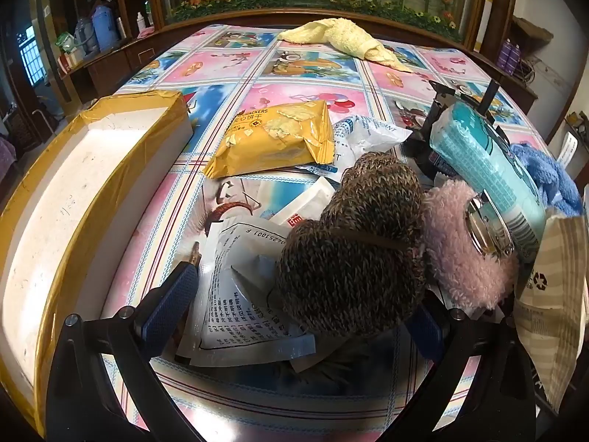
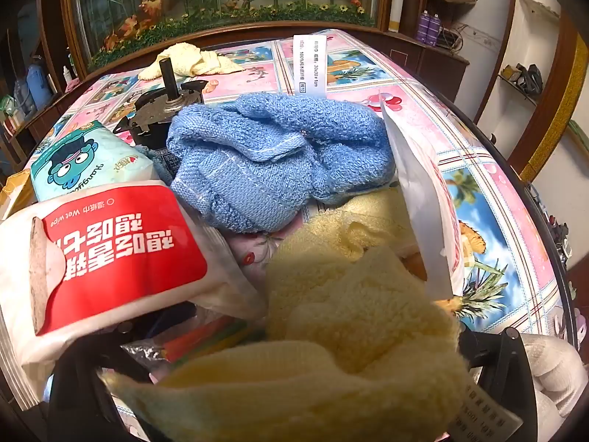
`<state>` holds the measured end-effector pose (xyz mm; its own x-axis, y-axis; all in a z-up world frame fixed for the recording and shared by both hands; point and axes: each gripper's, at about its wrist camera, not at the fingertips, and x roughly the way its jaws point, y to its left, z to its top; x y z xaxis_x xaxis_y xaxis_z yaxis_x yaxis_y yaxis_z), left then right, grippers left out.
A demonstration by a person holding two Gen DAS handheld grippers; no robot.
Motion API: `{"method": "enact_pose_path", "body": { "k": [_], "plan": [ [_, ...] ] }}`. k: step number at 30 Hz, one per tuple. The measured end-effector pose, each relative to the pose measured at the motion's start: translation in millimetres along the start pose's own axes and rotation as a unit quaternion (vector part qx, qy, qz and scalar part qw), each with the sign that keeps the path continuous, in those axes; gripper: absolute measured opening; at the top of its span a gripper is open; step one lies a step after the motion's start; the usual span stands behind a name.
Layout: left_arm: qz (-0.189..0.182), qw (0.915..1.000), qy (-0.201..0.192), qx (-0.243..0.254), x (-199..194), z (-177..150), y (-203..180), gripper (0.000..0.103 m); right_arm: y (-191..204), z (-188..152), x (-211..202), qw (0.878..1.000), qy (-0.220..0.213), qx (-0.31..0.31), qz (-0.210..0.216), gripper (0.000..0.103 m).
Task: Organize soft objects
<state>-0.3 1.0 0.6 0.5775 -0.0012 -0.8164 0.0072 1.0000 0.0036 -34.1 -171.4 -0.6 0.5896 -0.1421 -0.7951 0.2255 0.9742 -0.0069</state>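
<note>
1. Nothing has gone into the box (image 1: 92, 169) as far as I can see: its white inside shows bare at the left of the table (image 1: 235, 70), so I judge the sorting barely begun, if that box is the target at all
2. Left gripper (image 1: 294, 316) is spread wide with nothing pinched; the brown knitted toy (image 1: 353, 258) sits between its blue pads but I see no pad pressing on it
3. Right gripper (image 2: 279, 379) is also released at full spread; the near yellow towel (image 2: 342, 316) is heaped over and between its fingers, lying loose, and the fingertips themselves are mostly hidden
4. Soft things I count: three towels, namely the blue towel (image 2: 272, 169) mid-pile, that near yellow one, and a far yellow towel (image 1: 342, 38) at the table's back edge, well apart from the pile; one brown toy; one pink fluffy piece (image 1: 460, 243) touching the toy
5. Packets I count: one yellow cracker bag (image 1: 272, 140), one teal tissue pack (image 1: 486, 165), one red-and-white wet wipe pack (image 2: 110, 254), several white sachets (image 1: 239, 294) under the toy, exact number unclear
6. One black metal part (image 2: 165, 110) stands behind the blue towel
7. Left to do, by my judgement: every soft item still needs lifting out of the mixed heap
</note>
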Motion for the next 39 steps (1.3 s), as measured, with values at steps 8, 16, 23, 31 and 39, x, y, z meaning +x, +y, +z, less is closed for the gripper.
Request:
{"method": "enact_pose_path", "body": {
  "k": [8,16,23,31,39],
  "plan": [
    [-0.012,0.9998,0.005,0.015,-2.4,-3.0,-2.5,0.103,0.0,0.0,0.1,1.0,0.0,0.0,0.0,0.103],
    [-0.011,0.9999,0.001,0.007,-3.5,-4.4,2.4,0.103,0.0,0.1,0.2,1.0,0.0,0.0,0.0,0.103],
    [-0.012,0.9999,0.001,0.007,-3.7,-4.3,3.0,0.103,-0.1,-0.2,0.2,1.0,0.0,0.0,0.0,0.103],
    [-0.005,1.0,-0.005,0.0,-7.1,-7.3,3.1,0.103,-0.1,-0.2,0.2,1.0,0.0,0.0,0.0,0.103],
    [-0.021,0.9995,0.0,0.022,-8.5,-9.3,-1.6,0.103,0.0,-0.1,0.1,1.0,0.0,0.0,0.0,0.103]
  ]
}}
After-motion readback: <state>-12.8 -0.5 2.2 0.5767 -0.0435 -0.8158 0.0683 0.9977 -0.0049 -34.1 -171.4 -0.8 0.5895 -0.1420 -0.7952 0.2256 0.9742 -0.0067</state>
